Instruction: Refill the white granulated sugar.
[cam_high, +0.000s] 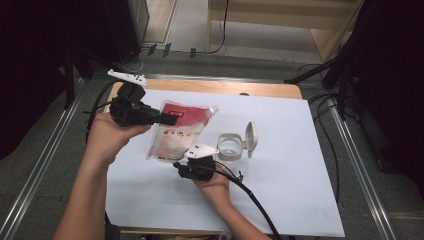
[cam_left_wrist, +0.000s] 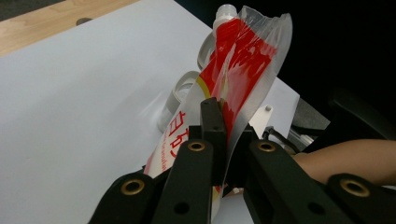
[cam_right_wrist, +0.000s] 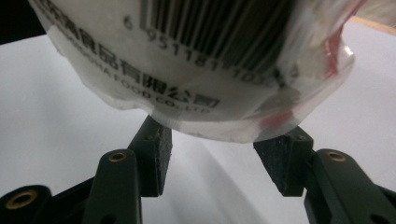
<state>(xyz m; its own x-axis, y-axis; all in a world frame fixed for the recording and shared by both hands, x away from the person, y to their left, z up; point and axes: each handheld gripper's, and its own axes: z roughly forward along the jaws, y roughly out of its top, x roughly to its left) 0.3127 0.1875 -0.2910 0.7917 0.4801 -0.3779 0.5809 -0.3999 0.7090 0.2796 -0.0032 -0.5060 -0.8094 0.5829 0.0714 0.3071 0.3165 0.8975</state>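
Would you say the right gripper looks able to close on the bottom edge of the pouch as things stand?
Probably yes: the right gripper is open, with the pouch edge right between its jaws and nothing in the way.

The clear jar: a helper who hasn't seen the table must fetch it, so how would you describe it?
Find the white sheet covering the wooden table. Near its middle, right of the red and white pouch pinched by the left gripper, stands a small see-through jar. Its white hinged lid is flipped open and stands up at its right side.
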